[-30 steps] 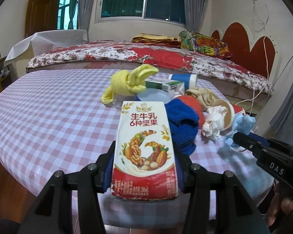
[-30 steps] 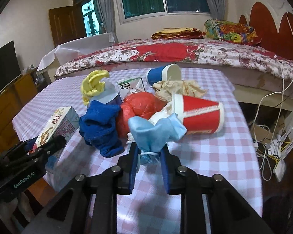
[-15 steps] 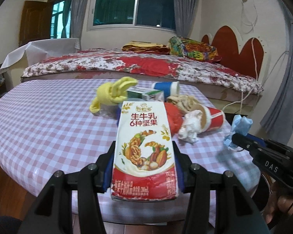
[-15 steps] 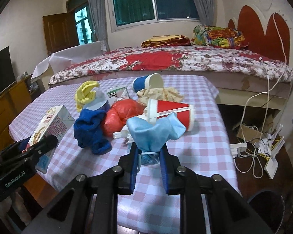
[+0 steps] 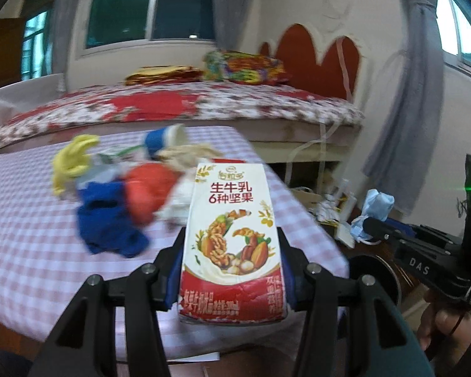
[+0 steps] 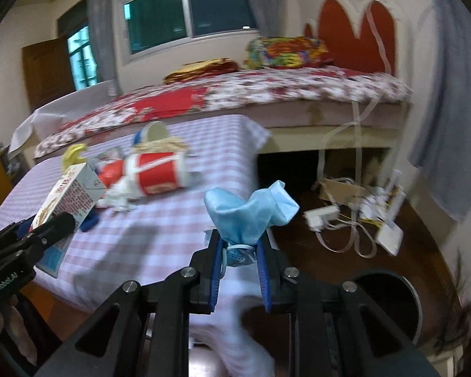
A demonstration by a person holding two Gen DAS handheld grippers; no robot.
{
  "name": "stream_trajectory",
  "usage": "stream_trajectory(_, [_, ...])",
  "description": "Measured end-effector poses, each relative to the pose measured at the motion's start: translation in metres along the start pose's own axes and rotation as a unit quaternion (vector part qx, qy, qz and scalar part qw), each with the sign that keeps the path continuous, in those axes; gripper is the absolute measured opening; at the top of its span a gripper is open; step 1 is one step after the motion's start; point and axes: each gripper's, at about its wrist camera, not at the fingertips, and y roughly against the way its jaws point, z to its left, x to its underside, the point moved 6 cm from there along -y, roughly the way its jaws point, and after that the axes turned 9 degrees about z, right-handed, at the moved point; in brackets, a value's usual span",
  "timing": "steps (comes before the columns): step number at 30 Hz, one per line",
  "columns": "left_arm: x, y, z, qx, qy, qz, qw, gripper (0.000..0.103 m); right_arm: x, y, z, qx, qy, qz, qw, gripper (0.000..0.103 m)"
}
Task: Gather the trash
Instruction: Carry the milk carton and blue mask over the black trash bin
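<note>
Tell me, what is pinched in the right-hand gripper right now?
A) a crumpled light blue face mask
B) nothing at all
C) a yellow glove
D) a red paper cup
A: in the right wrist view the right gripper has its blue pads closed on a crumpled light blue face mask, while the red paper cup lies on the checked table.

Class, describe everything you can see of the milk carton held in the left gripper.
The white and red cardboard milk carton stands upright between the left gripper's blue-padded fingers, which press its two sides. Its front shows red Chinese characters and pictured nuts above a red, creased base. It hangs near the edge of the pink checked tablecloth, touching nothing else.
</note>
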Motion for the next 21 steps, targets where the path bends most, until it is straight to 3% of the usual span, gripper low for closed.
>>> stream_trajectory(9, [0.004, -0.018, -0.086, 0.08, -0.075, 0.028, 0.9936, 0.052, 0.036, 0.024, -0.087, 0.058, -0.055, 0.011, 0.997, 0.022])
stream_trajectory(21, [0.035, -0.038, -0.18, 0.171, -0.153, 0.082, 0.9699, 0.052, 0.087, 0.038, -0.169, 0.086, -0.112, 0.044, 0.989, 0.023])
